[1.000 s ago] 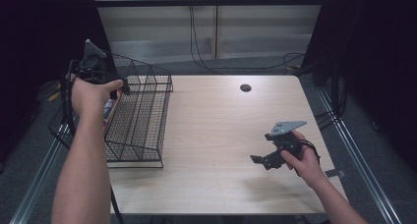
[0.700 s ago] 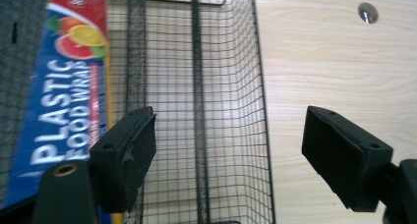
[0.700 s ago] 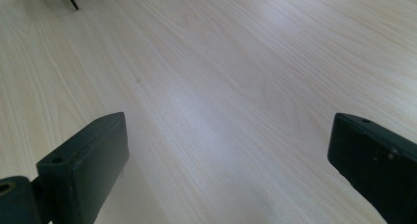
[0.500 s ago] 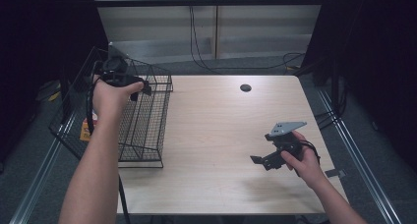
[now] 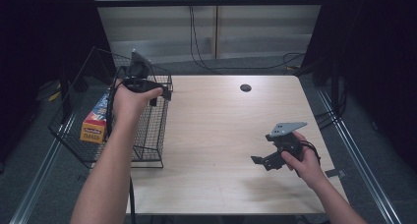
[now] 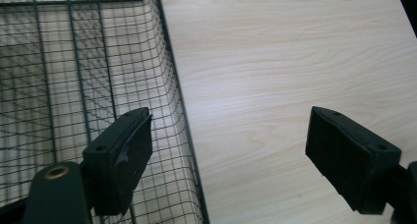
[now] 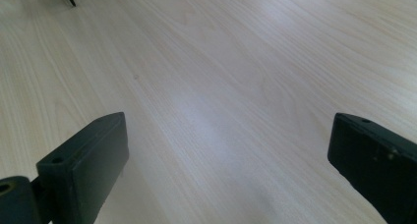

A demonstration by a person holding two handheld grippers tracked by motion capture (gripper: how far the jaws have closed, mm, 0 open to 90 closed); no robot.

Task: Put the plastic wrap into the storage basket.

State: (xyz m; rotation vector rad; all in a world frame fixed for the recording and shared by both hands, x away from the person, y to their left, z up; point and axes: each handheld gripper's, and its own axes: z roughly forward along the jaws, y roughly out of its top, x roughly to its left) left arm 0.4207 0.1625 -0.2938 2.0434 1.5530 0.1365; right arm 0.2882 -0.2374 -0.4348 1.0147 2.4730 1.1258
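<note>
Right gripper (image 5: 261, 161): nearest the person, held low over the near right part of the table (image 5: 221, 135). In the right gripper view its jaws stand wide apart with bare wood between them. It touches nothing that can be seen.

Right hand (image 5: 302, 157): wrapped round the gripper's body, forearm coming in from the bottom right of the high view. A grey plate sits on top of the gripper.

Table: pale wood grain, a small dark hole (image 5: 245, 88) near its far edge.

Basket (image 5: 147, 135): black wire, on the left side of the table, tilted so that its left part hangs past the table's left edge. Its right wall runs along the wood in the left gripper view (image 6: 172, 86).

Box (image 5: 96, 121): orange and yellow with a blue end, seen through the basket's left mesh in the high view; whether it lies inside or behind the basket I cannot tell.

Left gripper (image 5: 160, 95): held above the basket's far right corner. Its jaws have just been opening and now stand apart, nothing pressed between them. In the left gripper view one jaw hangs over the mesh, the other over bare table, the basket's rim wire running between them.

Left hand (image 5: 129, 98): grips the gripper from above, forearm stretching up from the bottom left.
</note>
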